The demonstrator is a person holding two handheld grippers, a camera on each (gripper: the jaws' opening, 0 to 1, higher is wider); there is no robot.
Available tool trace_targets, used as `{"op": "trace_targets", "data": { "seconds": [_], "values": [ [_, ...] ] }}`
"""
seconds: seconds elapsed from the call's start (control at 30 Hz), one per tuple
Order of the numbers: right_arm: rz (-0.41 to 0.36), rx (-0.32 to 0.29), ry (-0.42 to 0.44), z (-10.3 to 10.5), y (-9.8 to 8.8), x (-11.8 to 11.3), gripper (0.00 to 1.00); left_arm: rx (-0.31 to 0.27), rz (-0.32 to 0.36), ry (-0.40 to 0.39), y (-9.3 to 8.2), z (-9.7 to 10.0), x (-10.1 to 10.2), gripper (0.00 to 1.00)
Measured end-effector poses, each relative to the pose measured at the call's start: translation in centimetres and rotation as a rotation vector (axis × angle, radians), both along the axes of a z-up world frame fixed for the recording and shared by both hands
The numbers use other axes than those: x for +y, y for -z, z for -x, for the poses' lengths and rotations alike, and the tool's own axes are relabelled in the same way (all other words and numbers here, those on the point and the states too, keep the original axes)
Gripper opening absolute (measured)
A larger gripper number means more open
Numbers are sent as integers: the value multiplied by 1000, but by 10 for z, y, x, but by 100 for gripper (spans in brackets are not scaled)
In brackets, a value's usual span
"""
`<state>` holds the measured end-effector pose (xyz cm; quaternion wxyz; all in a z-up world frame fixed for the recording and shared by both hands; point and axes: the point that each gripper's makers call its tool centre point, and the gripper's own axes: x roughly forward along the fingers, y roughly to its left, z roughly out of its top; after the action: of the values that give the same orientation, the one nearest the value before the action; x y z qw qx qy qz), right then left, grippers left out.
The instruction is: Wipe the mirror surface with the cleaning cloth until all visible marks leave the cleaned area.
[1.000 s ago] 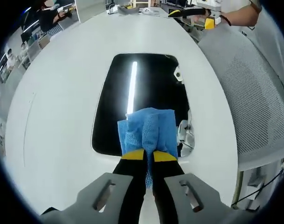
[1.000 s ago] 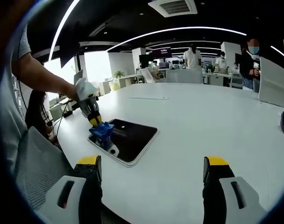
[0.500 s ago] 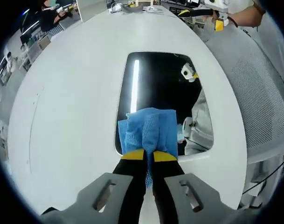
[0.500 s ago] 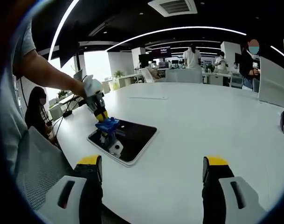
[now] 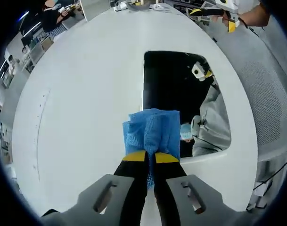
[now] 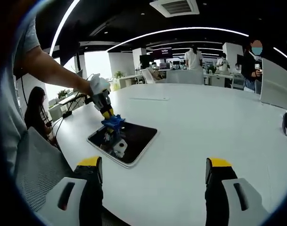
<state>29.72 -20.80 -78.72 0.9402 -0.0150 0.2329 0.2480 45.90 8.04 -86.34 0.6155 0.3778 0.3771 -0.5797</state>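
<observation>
Shifted: cloth [image 5: 151,132] now at mirror [image 5: 174,89] edge | left gripper [image 5: 150,157] fingers clamp cloth | right gripper [image 6: 155,169] fingers spread, empty | step: wiping | next: stroke ahead across glass.

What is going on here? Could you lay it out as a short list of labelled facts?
Setting: large white table in an open office
Mirror: dark mirror lying flat on the table
Cloth: blue cleaning cloth pressed at the mirror's edge
Left gripper: shut on the cloth
Right gripper: open, holding nothing, above the table
Reflection: the person's clothing and a gripper show in the mirror
</observation>
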Motion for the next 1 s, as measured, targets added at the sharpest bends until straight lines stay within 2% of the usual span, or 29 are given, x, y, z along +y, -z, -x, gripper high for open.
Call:
{"op": "trace_targets", "data": {
  "seconds": [0.2,0.57,0.67,0.8,0.83,0.9,1.0],
  "values": [
    [5,0,-6,0,0,1,90,0,0,-2,0,-1,0,1],
    [5,-3,-12,0,0,2,90,-16,6,-53,0,-2,0,1],
    [4,-5,-13,0,-1,2,90,-11,24,-139,0,-3,1,1],
    [3,-6,-12,0,-1,2,90,-17,49,-203,-1,-4,4,1],
    [4,-7,-14,0,-1,2,90,-7,36,-258,-2,-2,7,1],
    [4,-8,-15,0,-1,2,90,-19,74,-282,-8,-3,6,1],
    [2,-11,-14,0,-2,2,90,-35,89,-306,-19,-3,9,1]
  ]
}}
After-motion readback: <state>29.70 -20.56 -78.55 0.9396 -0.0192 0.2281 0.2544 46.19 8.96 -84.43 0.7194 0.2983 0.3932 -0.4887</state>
